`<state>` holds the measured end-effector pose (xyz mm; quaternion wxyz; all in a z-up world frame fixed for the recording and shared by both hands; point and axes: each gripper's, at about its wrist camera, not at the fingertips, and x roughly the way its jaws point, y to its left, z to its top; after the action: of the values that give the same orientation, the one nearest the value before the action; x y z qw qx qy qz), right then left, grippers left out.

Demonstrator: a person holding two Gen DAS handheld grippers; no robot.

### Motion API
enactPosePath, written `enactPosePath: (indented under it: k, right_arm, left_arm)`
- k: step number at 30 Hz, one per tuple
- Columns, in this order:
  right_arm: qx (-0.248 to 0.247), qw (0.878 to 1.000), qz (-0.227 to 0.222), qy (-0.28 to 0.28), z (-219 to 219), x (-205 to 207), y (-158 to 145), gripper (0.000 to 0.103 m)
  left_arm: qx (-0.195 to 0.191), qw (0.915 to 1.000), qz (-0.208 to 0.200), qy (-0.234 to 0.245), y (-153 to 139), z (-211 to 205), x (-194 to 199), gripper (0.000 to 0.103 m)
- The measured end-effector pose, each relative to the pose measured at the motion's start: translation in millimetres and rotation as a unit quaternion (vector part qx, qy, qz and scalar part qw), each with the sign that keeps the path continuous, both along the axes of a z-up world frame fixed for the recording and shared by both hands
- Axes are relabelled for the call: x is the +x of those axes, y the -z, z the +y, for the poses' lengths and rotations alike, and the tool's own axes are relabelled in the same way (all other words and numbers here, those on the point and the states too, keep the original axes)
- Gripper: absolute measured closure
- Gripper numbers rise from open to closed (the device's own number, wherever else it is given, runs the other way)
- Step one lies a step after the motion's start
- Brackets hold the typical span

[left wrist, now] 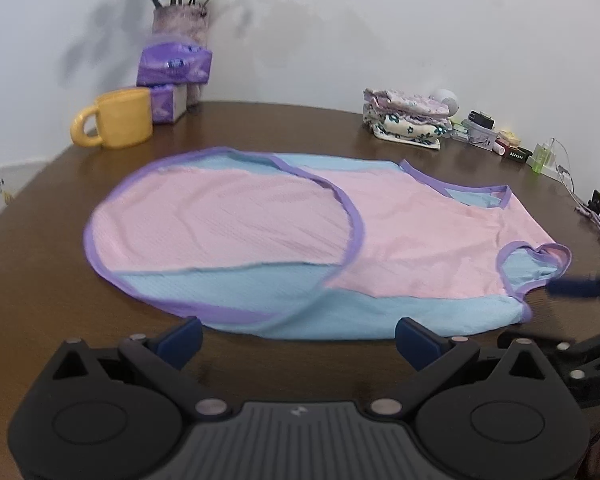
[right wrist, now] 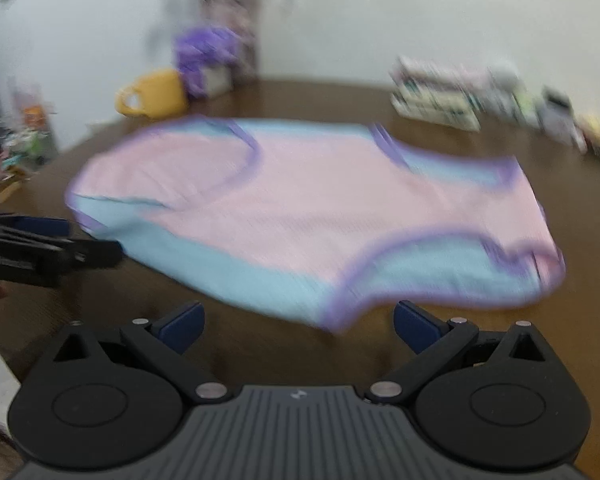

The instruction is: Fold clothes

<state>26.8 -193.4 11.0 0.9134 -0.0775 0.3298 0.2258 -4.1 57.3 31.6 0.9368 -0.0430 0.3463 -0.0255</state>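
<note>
Two grippers, both spread wide and holding nothing. Left gripper [left wrist: 298,336] sits low at the near edge of the wooden table [left wrist: 40,280], fingertips just short of the garment's blue hem side. Right gripper [right wrist: 298,326] likewise hovers at the near edge, by the armhole corner; its view is badly motion-blurred, so fine detail there is unreliable.

Garment: a sleeveless pink-and-blue tank top with purple trim [left wrist: 400,232], lying flat in the middle of the table, neck and straps toward the right in the left wrist view. One fold looks done: the bottom part is flipped back over the body, its rounded purple-edged hem lying on the pink panel and the blue side showing along the near edge. The rest is spread out, straps and armholes still open and flat.

Judgement: early to mid stage. One fold in, more folds left to bring it to a compact packet, then probably onto the stack of folded clothes [left wrist: 408,118] at the back right, which suggests earlier items are finished. Neither gripper is touching the fabric now, as far as I can tell.

Other stuff, well clear of the top: yellow mug [left wrist: 118,120] back left, purple tissue packs [left wrist: 174,64] behind it, vase of flowers [left wrist: 180,20] against the wall, small cosmetics and bottles [left wrist: 500,140] far right.
</note>
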Motion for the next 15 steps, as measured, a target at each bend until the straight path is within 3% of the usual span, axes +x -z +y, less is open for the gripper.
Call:
enactPosePath:
  k: [3,6,8,9,11,15]
  right_arm:
    - [-0.021,0.998,-0.045,-0.037,26.4,-2.3,-7.3,0.001]
    - [-0.026,0.998,-0.032,-0.057,48.8,10.9,-3.8,0.005]
    - [-0.016,0.997,-0.003,-0.073,58.8,21.8,-1.7,0.027]
    - [-0.011,0.997,0.009,-0.078,62.9,26.0,-0.5,0.031]
    - [-0.007,0.996,0.02,-0.083,69.8,30.8,0.9,0.041]
    - [0.0,0.996,0.034,-0.088,79.8,37.2,2.8,0.044]
  left_arm:
    - [0.027,0.9996,-0.005,0.005,-5.3,16.5,3.4,0.011]
    - [0.062,0.9979,-0.01,0.014,-9.8,30.4,7.9,0.026]
    - [0.08,0.9963,-0.01,0.032,-12.0,37.7,11.5,0.038]
    - [0.085,0.9953,-0.007,0.046,-12.6,40.3,13.7,0.045]
    - [0.095,0.9925,-0.002,0.077,-13.4,43.8,17.9,0.05]
    - [0.118,0.9826,0.006,0.143,-12.4,42.5,24.0,0.056]
